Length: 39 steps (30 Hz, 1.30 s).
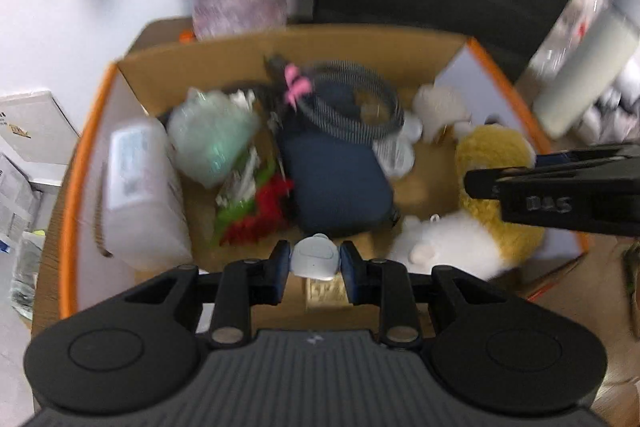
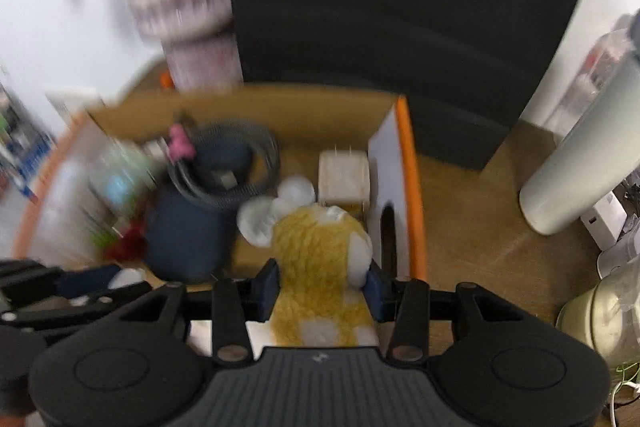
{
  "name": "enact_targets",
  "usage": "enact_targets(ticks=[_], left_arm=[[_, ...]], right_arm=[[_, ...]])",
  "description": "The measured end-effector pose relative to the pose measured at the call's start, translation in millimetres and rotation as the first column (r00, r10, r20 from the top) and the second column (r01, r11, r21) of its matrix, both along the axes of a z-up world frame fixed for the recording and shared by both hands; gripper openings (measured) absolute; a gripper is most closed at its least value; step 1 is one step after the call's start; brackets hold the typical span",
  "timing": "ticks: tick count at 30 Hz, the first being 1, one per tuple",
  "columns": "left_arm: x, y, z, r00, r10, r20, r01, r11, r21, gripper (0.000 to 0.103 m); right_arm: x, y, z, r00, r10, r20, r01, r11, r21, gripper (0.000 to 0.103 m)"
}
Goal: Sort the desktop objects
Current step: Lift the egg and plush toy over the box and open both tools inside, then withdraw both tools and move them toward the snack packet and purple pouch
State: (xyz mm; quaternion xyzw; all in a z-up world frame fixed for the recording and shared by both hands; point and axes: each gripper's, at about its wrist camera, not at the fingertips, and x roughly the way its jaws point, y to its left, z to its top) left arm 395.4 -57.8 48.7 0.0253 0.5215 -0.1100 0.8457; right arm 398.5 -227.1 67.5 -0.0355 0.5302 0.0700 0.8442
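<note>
Two tools over an open cardboard box [image 1: 280, 43], left tool [image 1: 315, 261] clamped on a small pale-blue case [image 1: 315, 259], right tool [image 2: 324, 285] clamped on a yellow-and-white plush toy [image 2: 320, 259], both held above the box's contents

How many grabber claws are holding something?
2. The left gripper pinches a small white gadget over the box; the right gripper squeezes the yellow plush at the box's right side.

Dark chair back [image 2: 400, 7] behind desk; pale green flask [image 2: 588, 163] upright at right.
</note>
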Motion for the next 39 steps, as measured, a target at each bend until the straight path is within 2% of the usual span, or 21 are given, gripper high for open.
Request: enact_targets(ticks=[2, 3, 7, 9, 11, 12, 14, 16, 18, 22, 24, 25, 29, 33, 36, 39], left_arm=[[2.9, -1.4, -11.4, 1.0, 0.003, -0.023, -0.003, 1.0, 0.013, 0.028], [3.1, -1.0, -12.5, 1.0, 0.007, -0.009, -0.007, 1.0, 0.004, 0.028], [4.0, -0.6, -9.9, 0.999, 0.005, -0.037, -0.005, 1.0, 0.008, 0.03], [2.3, 3.7, -5.1, 0.998, 0.016, -0.061, -0.017, 1.0, -0.011, 0.055], [-3.5, 8.3, 6.3, 0.999, 0.01, -0.041, -0.011, 0.999, -0.035, 0.06], [-5.2, 9.2, 11.3, 0.999, 0.002, -0.036, -0.004, 0.999, -0.036, 0.067], [-11.6, 15.4, 28.3, 1.0, 0.011, -0.013, -0.012, 0.999, -0.042, 0.078], [-19.1, 23.7, 49.4, 0.999, 0.04, 0.026, -0.038, 0.998, -0.049, 0.084], [-26.2, 30.5, 65.3, 0.995, 0.082, 0.063, -0.079, 0.995, -0.057, 0.102], [-42.5, 39.3, 85.1, 0.987, 0.129, 0.095, -0.125, 0.991, -0.046, 0.103], [-51.8, 45.0, 91.0, 0.985, 0.133, 0.109, -0.13, 0.991, -0.036, 0.103], [-57.4, 47.6, 94.0, 0.984, 0.136, 0.119, -0.133, 0.991, -0.031, 0.103], [-78.5, 58.4, 102.5, 0.973, 0.176, 0.148, -0.176, 0.984, -0.011, 0.103], [-105.5, 59.6, 110.2, 0.953, 0.174, 0.247, -0.185, 0.983, 0.02, 0.103], [-130.3, 58.3, 114.1, 0.925, 0.163, 0.342, -0.175, 0.985, 0.006, 0.103], [-151.0, 57.4, 108.3, 0.906, 0.174, 0.386, -0.186, 0.982, -0.006, 0.103]], right_arm=[[-1.2, 2.1, -19.2, 0.999, 0.0, -0.038, -0.001, 1.0, -0.024, 0.043], [-2.7, 5.3, -23.7, 1.0, 0.004, -0.02, -0.005, 0.999, -0.043, 0.043], [-9.5, 17.9, -27.4, 1.0, 0.005, -0.017, -0.007, 0.994, -0.111, 0.049], [-11.2, 15.5, -24.5, 0.999, -0.008, -0.032, 0.005, 0.993, -0.115, 0.052], [-12.2, 10.4, -16.8, 0.998, -0.03, -0.06, 0.024, 0.995, -0.096, 0.059], [-13.7, 8.1, -11.1, 0.997, -0.036, -0.068, 0.031, 0.997, -0.077, 0.061], [-18.0, 2.6, 4.1, 0.997, -0.04, -0.059, 0.037, 0.998, -0.05, 0.074], [-25.7, 0.7, 19.4, 0.999, -0.029, -0.027, 0.027, 0.999, -0.047, 0.078], [-35.4, 1.1, 34.9, 1.0, -0.029, 0.006, 0.029, 0.998, -0.055, 0.08], [-57.3, 3.9, 60.9, 0.998, 0.0, 0.058, 0.002, 1.0, -0.028, 0.08], [-72.9, 6.4, 76.2, 0.992, 0.031, 0.119, -0.03, 1.0, -0.007, 0.083], [-78.5, 8.5, 79.6, 0.989, 0.041, 0.141, -0.04, 0.999, -0.007, 0.088], [-101.3, 5.1, 95.9, 0.977, 0.046, 0.207, -0.04, 0.999, -0.034, 0.089], [-119.8, -1.3, 108.0, 0.966, 0.017, 0.258, -0.016, 1.0, -0.006, 0.089], [-141.9, -2.0, 114.6, 0.935, 0.01, 0.355, -0.021, 0.999, 0.028, 0.089], [-172.3, -1.5, 111.2, 0.875, 0.024, 0.484, -0.066, 0.995, 0.069, 0.093]])
